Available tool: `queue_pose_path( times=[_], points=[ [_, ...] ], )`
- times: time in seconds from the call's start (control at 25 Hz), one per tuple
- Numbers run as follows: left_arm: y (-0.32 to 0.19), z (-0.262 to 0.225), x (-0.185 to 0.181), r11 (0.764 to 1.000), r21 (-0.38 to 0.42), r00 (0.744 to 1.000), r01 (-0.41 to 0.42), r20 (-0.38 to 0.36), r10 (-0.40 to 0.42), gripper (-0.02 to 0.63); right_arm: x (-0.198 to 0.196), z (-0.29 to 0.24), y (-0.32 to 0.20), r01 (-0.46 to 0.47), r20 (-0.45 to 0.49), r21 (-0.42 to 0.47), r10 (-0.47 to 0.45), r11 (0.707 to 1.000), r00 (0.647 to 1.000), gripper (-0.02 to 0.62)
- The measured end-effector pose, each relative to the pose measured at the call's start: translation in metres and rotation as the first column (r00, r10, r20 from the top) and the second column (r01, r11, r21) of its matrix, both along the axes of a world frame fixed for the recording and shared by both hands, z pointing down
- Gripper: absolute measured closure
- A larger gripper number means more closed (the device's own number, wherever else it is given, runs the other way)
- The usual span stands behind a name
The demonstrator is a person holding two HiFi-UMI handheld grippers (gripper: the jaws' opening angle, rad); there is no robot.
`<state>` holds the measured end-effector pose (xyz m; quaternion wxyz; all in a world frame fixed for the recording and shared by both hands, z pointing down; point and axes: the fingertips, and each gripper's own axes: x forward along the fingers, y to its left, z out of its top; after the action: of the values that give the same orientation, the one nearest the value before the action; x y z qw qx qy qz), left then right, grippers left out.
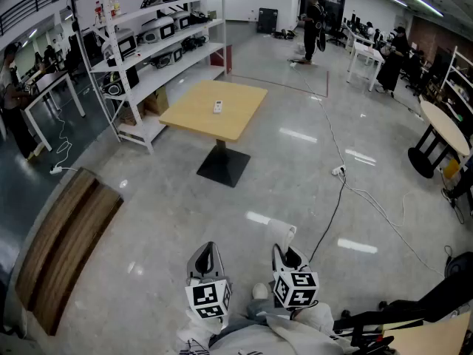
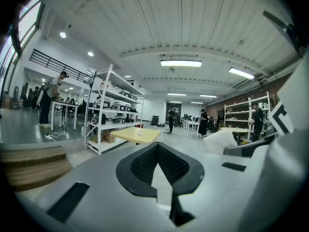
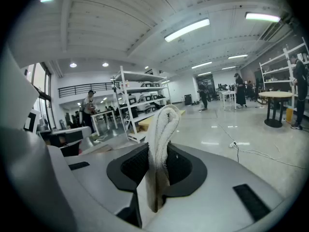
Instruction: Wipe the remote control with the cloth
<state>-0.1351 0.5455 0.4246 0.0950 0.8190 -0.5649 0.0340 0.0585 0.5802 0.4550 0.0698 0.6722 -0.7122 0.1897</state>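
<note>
A small white remote control [image 1: 218, 106] lies on the yellow square table [image 1: 198, 121] far ahead across the floor; in the left gripper view the table [image 2: 136, 135] shows small in the distance. My right gripper [image 1: 284, 248] is shut on a white cloth [image 3: 161, 134], which stands up folded between its jaws; the cloth [image 1: 281, 234] also shows in the head view. My left gripper [image 1: 209, 257] is shut with nothing between its jaws. Both grippers are held low in front of the body, far from the table.
White shelving [image 1: 159, 39] with appliances stands left of the table. A wooden bench [image 1: 63, 246] lies at the left. A black cable [image 1: 332, 198] and power strip run over the glossy floor. A round table [image 1: 446, 130] stands at the right. People stand in the background.
</note>
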Motion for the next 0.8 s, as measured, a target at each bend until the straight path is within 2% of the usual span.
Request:
queue_pose_path(
  times=[0.36,0.8],
  points=[
    [-0.063,0.008,0.001,1.0,0.0,1.0,0.02,-0.013,-0.02,0.604,0.004,0.006,-0.069,0.021,-0.01,-0.005,-0.021,1.0,1.0,0.506],
    [-0.182,0.003,0.016,0.998,0.006,0.998,0.066,0.007,-0.066,0.604,0.019,-0.002,-0.198,0.085,-0.003,0.016,-0.085,0.996,0.996,0.506]
  ],
)
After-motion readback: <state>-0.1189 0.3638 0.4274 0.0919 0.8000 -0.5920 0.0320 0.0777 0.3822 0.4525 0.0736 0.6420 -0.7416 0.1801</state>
